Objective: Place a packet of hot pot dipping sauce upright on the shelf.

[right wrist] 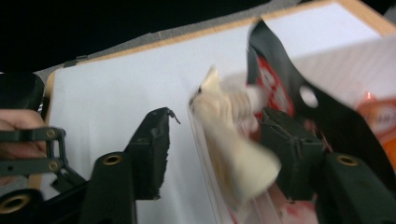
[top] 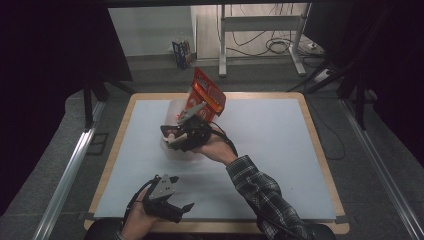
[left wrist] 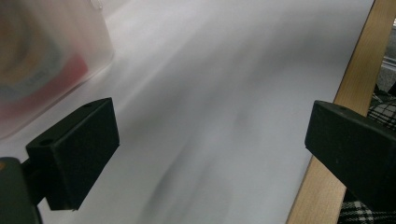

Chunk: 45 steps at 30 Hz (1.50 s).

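Right gripper (top: 176, 134) raised over mid-table, jaws spread around a red packet (top: 206, 95) and its pale, clear-wrapped contents (right wrist: 233, 154), apparently steadied upright for handling; whether actually pinched, cannot tell. Left gripper (top: 175, 206) parked low at the table's (top: 280, 150) near edge, jaws wide apart, gripping nothing, probably waiting clear.

Dim room, dark edges; table (top: 280, 145) lit from above. Both gripper views motion-blurred, soft focus.
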Each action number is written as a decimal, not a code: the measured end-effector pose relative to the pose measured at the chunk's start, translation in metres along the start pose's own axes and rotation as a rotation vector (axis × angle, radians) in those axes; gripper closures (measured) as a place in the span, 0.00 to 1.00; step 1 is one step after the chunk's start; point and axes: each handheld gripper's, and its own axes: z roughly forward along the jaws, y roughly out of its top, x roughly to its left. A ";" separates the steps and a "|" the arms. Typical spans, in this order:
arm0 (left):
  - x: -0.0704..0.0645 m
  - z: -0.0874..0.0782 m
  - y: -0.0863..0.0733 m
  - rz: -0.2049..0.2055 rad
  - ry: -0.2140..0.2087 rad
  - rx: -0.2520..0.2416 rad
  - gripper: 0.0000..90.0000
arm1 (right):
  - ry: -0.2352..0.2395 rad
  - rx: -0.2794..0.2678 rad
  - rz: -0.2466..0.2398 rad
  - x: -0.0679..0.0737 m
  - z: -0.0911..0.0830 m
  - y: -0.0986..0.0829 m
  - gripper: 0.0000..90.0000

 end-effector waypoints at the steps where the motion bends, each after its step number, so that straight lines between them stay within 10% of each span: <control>1: 0.000 0.000 0.000 0.000 0.000 0.000 0.03 | 0.000 0.000 0.000 0.000 0.000 0.000 0.45; 7: 0.000 0.001 0.000 0.003 -0.001 0.005 0.03 | 0.018 0.081 0.040 -0.010 0.003 -0.017 0.42; 20: 0.000 0.000 0.000 0.005 0.002 0.003 0.03 | 0.124 0.008 0.032 -0.002 0.009 0.002 0.50; 45: -0.001 0.001 0.000 0.010 0.001 0.008 0.03 | 0.076 0.117 0.045 -0.009 0.005 -0.009 0.34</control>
